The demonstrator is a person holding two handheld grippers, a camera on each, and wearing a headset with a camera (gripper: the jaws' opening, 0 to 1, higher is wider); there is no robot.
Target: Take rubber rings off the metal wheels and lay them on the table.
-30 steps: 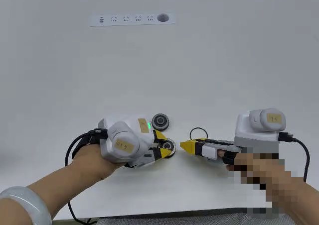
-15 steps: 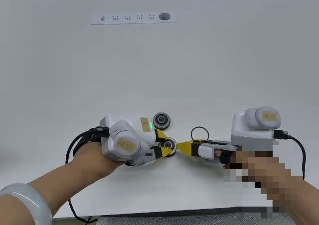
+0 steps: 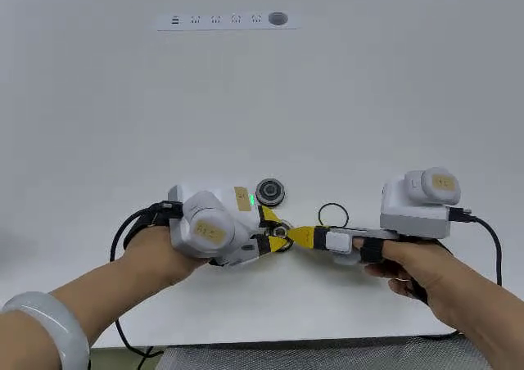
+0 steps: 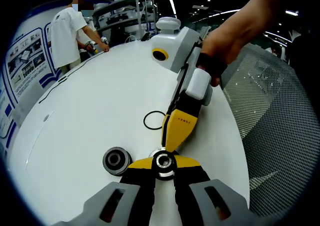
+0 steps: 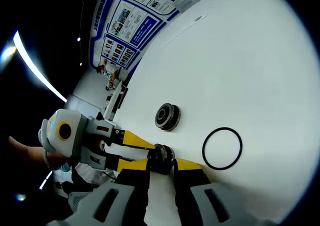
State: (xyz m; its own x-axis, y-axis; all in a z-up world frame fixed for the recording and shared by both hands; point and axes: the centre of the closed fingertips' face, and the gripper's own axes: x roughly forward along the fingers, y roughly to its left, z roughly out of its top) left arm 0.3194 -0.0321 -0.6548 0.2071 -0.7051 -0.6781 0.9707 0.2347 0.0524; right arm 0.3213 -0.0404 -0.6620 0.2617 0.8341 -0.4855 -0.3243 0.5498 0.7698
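Observation:
My left gripper [image 3: 275, 239] [image 4: 164, 164] is shut on a small metal wheel [image 4: 164, 161] [image 5: 161, 158] that carries a black rubber ring, held just above the white table [image 3: 344, 124]. From the right, my right gripper [image 3: 293, 237] [image 5: 161, 165] meets that wheel, its yellow jaws closed on the rim where the ring sits. A second wheel [image 3: 270, 191] [image 4: 117, 160] [image 5: 167, 116] with its ring on lies flat just beyond. One loose black rubber ring [image 3: 333, 215] [image 4: 155, 120] [image 5: 222, 148] lies on the table beside the right gripper.
A white power strip [image 3: 223, 19] lies at the table's far side. Black cables trail from both grippers toward the near edge [image 3: 311, 341]. In the left gripper view a person [image 4: 67, 31] stands at the far end of the table.
My right gripper has moved left across the table until its tips reached the wheel held in the left gripper. The left gripper and the loose ring have stayed put.

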